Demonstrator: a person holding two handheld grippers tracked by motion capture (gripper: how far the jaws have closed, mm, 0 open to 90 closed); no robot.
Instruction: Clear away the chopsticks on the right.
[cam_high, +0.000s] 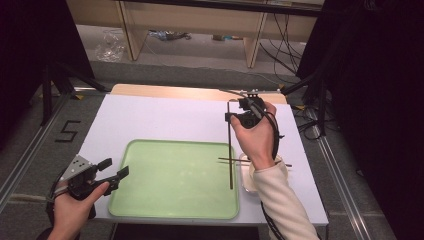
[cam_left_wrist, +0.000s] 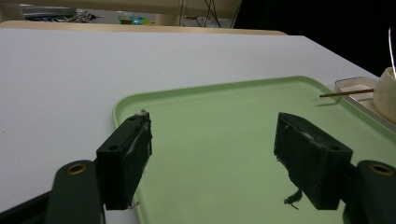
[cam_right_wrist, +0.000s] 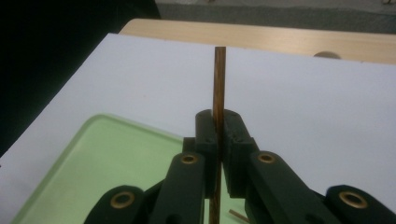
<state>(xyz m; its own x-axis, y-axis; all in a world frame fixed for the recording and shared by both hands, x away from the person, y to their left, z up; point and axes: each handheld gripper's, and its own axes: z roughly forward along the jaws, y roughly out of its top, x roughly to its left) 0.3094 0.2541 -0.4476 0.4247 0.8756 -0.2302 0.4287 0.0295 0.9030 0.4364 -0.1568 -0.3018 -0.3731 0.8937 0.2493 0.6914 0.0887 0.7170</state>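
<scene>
My left gripper (cam_high: 114, 172) hovers at the pale green plastic tray's (cam_high: 150, 200) left edge, jaws spread, empty. My right gripper (cam_high: 231, 116) pinches a thin dark wooden chopstick (cam_high: 230, 150) (apparently upright) above the tray's right edge.

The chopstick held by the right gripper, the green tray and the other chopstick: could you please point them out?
held chopstick (cam_right_wrist: 219, 79), right gripper view, upper shaft.
green tray (cam_high: 170, 175), high view, bare floor.
other chopstick (cam_left_wrist: 346, 93), left gripper view, mid shaft.
</scene>
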